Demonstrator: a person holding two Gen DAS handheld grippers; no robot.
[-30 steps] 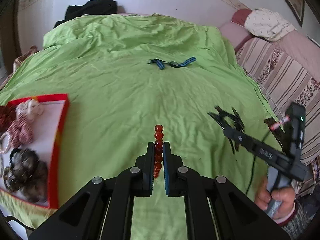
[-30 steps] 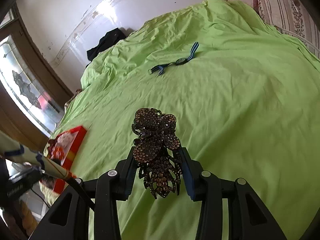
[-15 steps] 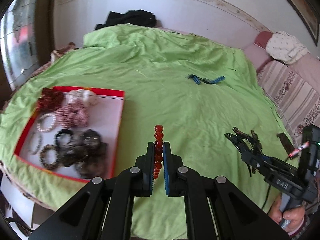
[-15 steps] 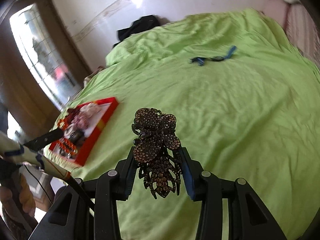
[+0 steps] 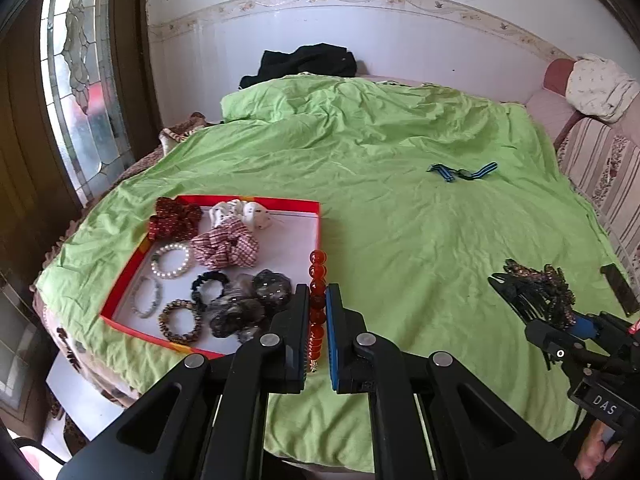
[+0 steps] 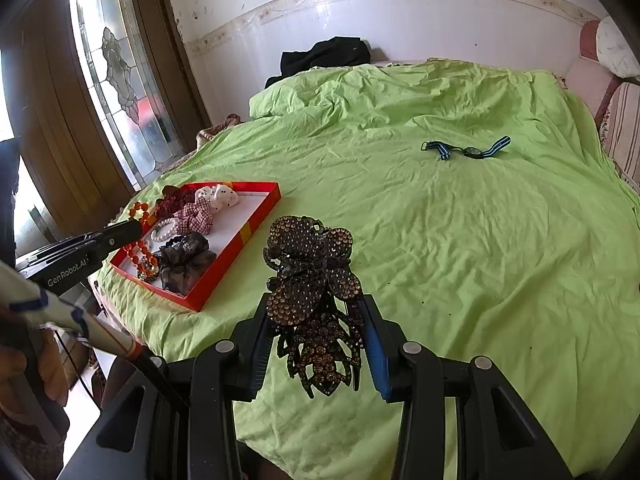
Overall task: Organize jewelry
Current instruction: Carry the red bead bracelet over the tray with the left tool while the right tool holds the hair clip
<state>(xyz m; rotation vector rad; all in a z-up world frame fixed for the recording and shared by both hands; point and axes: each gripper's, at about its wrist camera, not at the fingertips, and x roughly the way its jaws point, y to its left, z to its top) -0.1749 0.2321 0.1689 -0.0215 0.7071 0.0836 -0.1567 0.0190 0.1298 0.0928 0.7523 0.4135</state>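
Note:
My left gripper [image 5: 318,300] is shut on a red bead bracelet [image 5: 317,276], held above the bed just right of the red tray [image 5: 316,222]. The tray holds scrunchies [image 5: 226,242] and several bracelets. My right gripper [image 6: 316,312] is shut on a brown rhinestone hair claw [image 6: 310,280], held over the green bedsheet to the right of the tray [image 6: 224,264]. The right gripper and claw also show in the left wrist view [image 5: 536,292]. The left gripper with its beads shows in the right wrist view [image 6: 138,224] over the tray.
A blue striped watch [image 5: 464,172] lies on the green sheet [image 5: 420,240] further back; it also shows in the right wrist view [image 6: 468,150]. Black clothing [image 5: 308,62] lies by the wall. A striped sofa [image 5: 600,168] stands on the right, a glass door [image 5: 80,92] on the left.
Both grippers have swung left toward the red tray, still holding the bracelet and the hair claw. The tray has come fully into both views.

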